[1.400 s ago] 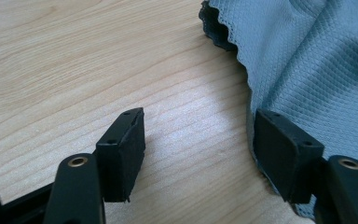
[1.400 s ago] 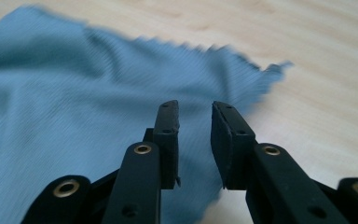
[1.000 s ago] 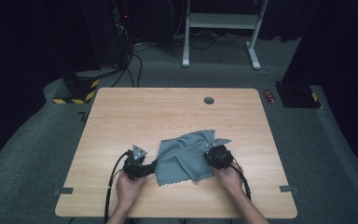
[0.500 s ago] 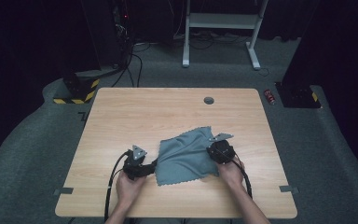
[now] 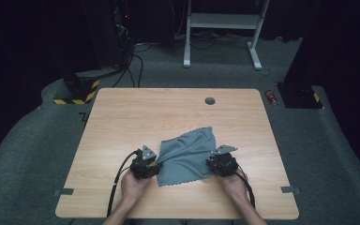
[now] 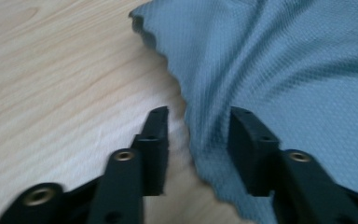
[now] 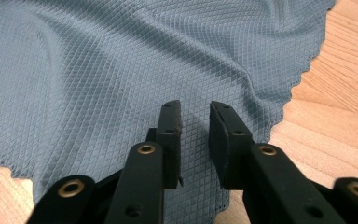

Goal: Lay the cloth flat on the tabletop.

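A grey-blue cloth (image 5: 186,155) was seen lying rumpled on the near half of the wooden table (image 5: 122,117), its far corner reaching toward the table's middle and its scalloped near edge turned toward the person. Both forearms were brought in from the bottom of the high view, angled slightly inward, each hand wrapped around the back of its tool.

The left hand (image 5: 133,184) was held low at the cloth's left edge, with the left gripper (image 5: 155,165) pointed forward and to the right, toward the fabric. In the left gripper view, the jaws of that gripper (image 6: 197,122) were held apart, set astride the cloth's wavy edge (image 6: 186,88): one jaw was placed over bare wood, the other over fabric, and a raised fold of cloth was caught between them without being pinched.

The right hand (image 5: 234,182) was set at the cloth's right side, and the right gripper (image 5: 212,161) was aimed forward and leftward over the fabric's border. In the right gripper view, its jaws (image 7: 195,114) were parted by a narrow gap and lowered over the diamond-weave surface (image 7: 98,74), near the zigzag edge where table wood was exposed on the right. Nothing was clamped; whether the jaw tips were touching the cloth could not be told.
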{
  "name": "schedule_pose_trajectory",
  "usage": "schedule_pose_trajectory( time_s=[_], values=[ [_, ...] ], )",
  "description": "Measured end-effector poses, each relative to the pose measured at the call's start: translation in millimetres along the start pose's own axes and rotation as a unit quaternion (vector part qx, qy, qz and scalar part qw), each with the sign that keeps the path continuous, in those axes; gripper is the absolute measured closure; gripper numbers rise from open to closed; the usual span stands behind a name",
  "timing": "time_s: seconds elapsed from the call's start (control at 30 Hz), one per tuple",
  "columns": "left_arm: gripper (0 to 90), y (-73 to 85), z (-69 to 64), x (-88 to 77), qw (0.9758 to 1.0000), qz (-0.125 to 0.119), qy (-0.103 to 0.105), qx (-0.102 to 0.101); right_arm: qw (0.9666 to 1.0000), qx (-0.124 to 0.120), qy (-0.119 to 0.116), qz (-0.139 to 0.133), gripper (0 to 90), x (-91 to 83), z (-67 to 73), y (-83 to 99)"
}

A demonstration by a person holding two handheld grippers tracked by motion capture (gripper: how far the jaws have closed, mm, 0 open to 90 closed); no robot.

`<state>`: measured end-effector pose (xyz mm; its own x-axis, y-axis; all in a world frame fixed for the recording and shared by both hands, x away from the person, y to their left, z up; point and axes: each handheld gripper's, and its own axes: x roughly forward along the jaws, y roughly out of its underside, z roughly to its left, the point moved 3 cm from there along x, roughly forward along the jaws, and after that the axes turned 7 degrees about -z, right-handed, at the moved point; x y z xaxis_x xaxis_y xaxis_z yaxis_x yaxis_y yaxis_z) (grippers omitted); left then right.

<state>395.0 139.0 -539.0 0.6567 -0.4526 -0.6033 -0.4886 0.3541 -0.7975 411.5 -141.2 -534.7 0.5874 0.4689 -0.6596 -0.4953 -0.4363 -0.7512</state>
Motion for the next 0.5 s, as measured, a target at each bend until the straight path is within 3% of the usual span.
schedule_pose_trajectory(
  time_s=[0.17,0.3,0.4,0.5],
  values=[
    [75.4,-13.3,6.2,13.7,0.9999,0.014,0.005,0.003,0.9999,-0.012,0.006,-0.002,85.9,3.2,-2.1,-2.1],
    [80.4,-25.6,17.8,27.2,0.9995,0.026,-0.013,0.015,0.9998,-0.014,0.017,-0.002,88.6,10.4,-4.6,-8.2],
    [74.9,-33.8,28.4,35.2,0.9985,0.038,-0.035,0.020,0.9997,-0.005,0.024,-0.003,88.5,17.2,-6.9,-13.8],
    [65.6,-34.8,28.3,32.3,0.9983,0.039,-0.041,0.015,0.9996,0.003,0.027,-0.003,84.8,19.8,-6.7,-16.1]
  ],
)
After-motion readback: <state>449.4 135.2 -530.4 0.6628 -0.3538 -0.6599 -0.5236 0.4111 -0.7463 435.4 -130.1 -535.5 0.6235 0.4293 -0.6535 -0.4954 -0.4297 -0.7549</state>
